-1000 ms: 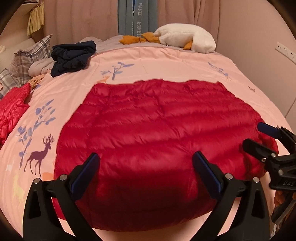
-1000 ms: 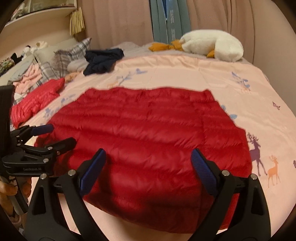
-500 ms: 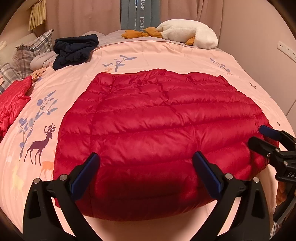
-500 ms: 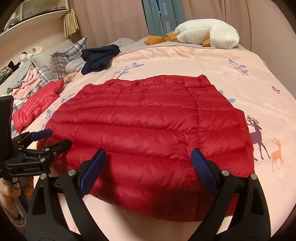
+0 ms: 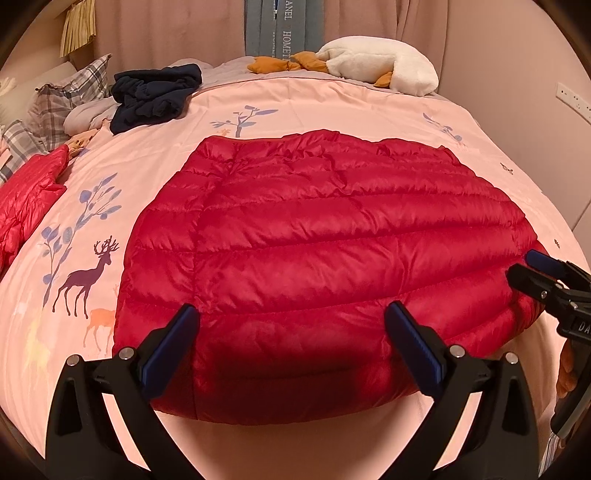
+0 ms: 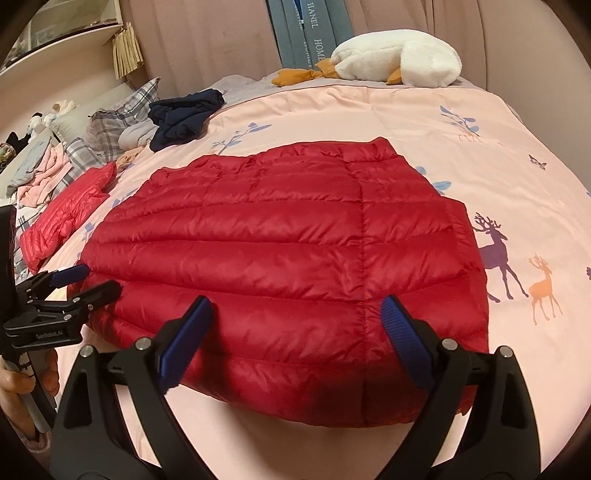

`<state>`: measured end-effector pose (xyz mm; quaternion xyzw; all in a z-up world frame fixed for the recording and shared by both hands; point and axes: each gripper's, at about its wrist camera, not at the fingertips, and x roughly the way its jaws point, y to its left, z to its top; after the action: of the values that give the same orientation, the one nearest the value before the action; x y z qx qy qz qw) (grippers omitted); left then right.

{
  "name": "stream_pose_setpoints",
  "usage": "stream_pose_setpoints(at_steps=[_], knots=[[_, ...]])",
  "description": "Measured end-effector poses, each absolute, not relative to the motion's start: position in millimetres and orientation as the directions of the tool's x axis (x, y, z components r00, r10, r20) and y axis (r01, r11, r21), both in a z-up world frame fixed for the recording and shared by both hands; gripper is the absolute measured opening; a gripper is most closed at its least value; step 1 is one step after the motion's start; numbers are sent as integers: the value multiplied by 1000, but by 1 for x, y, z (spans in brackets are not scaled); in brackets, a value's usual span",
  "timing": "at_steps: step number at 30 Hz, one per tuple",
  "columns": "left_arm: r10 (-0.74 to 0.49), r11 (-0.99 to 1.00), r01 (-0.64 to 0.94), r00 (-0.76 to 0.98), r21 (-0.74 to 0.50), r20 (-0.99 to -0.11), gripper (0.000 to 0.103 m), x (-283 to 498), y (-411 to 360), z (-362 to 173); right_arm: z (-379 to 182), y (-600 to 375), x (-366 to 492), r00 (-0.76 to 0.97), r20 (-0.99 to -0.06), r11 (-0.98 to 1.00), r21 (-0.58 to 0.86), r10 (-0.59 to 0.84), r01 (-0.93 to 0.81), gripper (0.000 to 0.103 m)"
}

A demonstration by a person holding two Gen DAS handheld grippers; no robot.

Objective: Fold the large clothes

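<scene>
A bed point(image 5: 332, 107) with a pink cover printed with deer and blue branches fills both views, and pinkish curtains point(image 5: 166, 29) hang behind its far edge. Along the left edge lie plaid pillows point(image 5: 70, 96) and a second red jacket point(image 5: 29, 192); a dark blue garment point(image 5: 155, 96) sits bunched near the far left corner. At the far edge rests a white plush goose point(image 5: 380, 68) with orange feet, below hanging grey-blue fabric with lettering.

The red quilted down jacket point(image 5: 325, 251) lies flat across the middle of the bed, spread wide, its near hem close to the near edge. Its stitched rows run side to side, and the fabric looks puffy and glossy.

The left gripper point(image 5: 291, 343) hovers over the near hem with its blue-padded fingers spread wide, gripping nothing. The right gripper point(image 6: 295, 339) hangs likewise over the hem, fingers wide apart and empty.
</scene>
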<state>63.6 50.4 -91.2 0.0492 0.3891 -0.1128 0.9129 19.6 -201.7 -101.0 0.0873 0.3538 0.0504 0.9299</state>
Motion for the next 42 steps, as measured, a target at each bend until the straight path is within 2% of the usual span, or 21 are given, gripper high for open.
stream_pose_setpoints(at_steps=[42], knots=[[-115, 982, 188, 675, 19, -729, 102, 52, 75, -91, -98, -228, 2, 754, -646, 974, 225, 118, 40, 94]])
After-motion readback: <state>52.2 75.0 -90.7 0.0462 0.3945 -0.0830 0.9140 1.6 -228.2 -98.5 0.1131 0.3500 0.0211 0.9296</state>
